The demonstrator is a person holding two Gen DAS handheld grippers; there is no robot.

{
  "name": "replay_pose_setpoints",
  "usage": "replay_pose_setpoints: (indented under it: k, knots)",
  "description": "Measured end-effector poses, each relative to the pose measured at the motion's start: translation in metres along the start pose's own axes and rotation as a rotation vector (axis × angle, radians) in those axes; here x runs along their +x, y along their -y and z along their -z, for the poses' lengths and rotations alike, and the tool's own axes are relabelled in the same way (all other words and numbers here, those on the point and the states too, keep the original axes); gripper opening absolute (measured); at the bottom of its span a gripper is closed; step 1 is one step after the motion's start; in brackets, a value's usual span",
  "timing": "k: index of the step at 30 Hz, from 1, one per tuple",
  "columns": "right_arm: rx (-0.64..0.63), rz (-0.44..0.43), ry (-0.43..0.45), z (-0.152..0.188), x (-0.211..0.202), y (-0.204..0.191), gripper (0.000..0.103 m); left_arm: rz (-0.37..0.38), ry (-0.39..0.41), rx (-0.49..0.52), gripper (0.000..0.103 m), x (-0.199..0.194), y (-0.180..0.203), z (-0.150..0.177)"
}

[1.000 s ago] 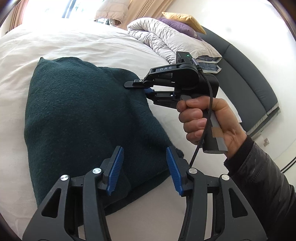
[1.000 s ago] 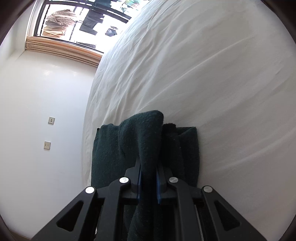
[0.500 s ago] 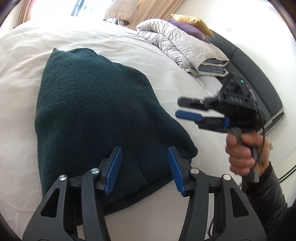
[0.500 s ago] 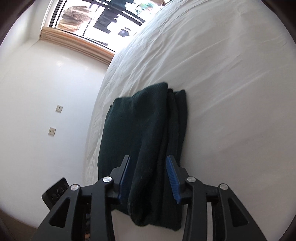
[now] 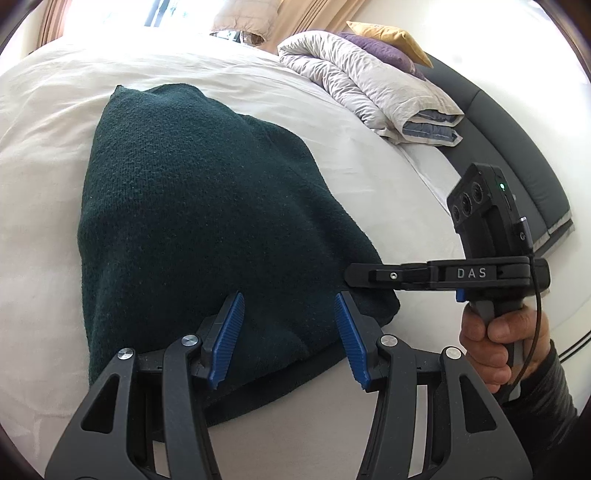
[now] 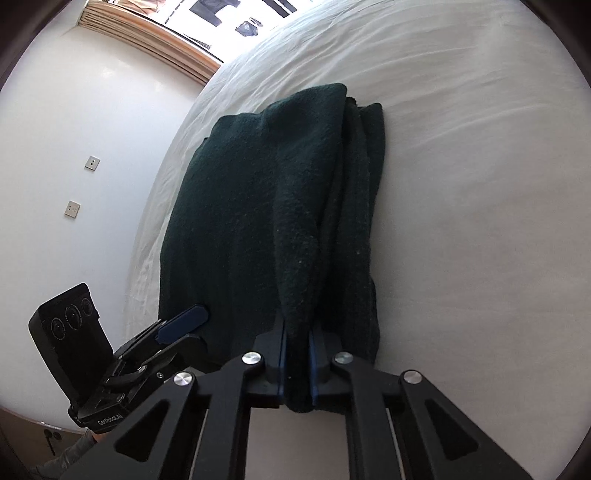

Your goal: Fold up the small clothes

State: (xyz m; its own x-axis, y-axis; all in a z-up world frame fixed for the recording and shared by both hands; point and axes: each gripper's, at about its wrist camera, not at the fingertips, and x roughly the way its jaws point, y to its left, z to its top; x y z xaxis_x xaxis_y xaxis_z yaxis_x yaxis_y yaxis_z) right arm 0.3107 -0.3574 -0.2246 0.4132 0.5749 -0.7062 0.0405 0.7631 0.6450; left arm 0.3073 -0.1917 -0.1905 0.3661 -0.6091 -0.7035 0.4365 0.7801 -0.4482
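Note:
A dark green knit garment (image 5: pixel 199 206) lies folded on the white bed (image 5: pixel 48 110); it also shows in the right wrist view (image 6: pixel 258 206). My left gripper (image 5: pixel 288 332) is open, its blue pads over the garment's near edge, holding nothing. My right gripper (image 6: pixel 297 354) is shut on a raised fold at the garment's near right corner. In the left wrist view the right gripper (image 5: pixel 354 278) comes in from the right at that corner. The left gripper (image 6: pixel 184 317) shows at lower left in the right wrist view.
A rolled duvet (image 5: pixel 369 85) and pillows (image 5: pixel 388 37) lie at the bed's head, by a dark headboard (image 5: pixel 517 147). A white wall with switches (image 6: pixel 72 208) and a window (image 6: pixel 221 22) lie beyond the bed's far side.
My right gripper went from shut on the cloth to open and away, then came back and shut on the garment's corner fold. My left gripper stayed open.

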Motion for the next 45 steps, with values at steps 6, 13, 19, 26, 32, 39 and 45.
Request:
replay_pose_setpoints:
  k: [6, 13, 19, 26, 32, 39, 45]
  knots:
    - [0.078, -0.066, 0.053, 0.019, -0.015, 0.028, 0.008, -0.029, 0.030, 0.014, 0.050, -0.006, -0.001, -0.024]
    - [0.135, -0.109, 0.083, 0.026, -0.019, 0.044, 0.008, -0.136, -0.084, 0.101, 0.050, 0.024, -0.008, -0.045]
    - [0.156, -0.148, 0.090, 0.037, -0.011, 0.053, 0.008, -0.124, 0.038, 0.140, 0.050, 0.006, -0.010, -0.053]
    - [0.106, -0.080, 0.071, 0.024, -0.011, 0.044, 0.006, -0.241, -0.013, 0.269, 0.050, 0.027, -0.010, -0.018]
    - [0.151, -0.109, 0.070, 0.025, -0.011, 0.049, 0.008, -0.253, -0.013, 0.285, 0.050, 0.022, -0.012, -0.006]
    - [0.032, 0.058, 0.153, 0.007, -0.056, 0.014, 0.026, -0.239, 0.100, 0.310, 0.050, -0.030, -0.010, -0.042]
    - [0.002, -0.143, 0.183, -0.068, -0.025, -0.016, 0.026, -0.367, 0.067, 0.252, 0.050, 0.015, -0.054, -0.108]
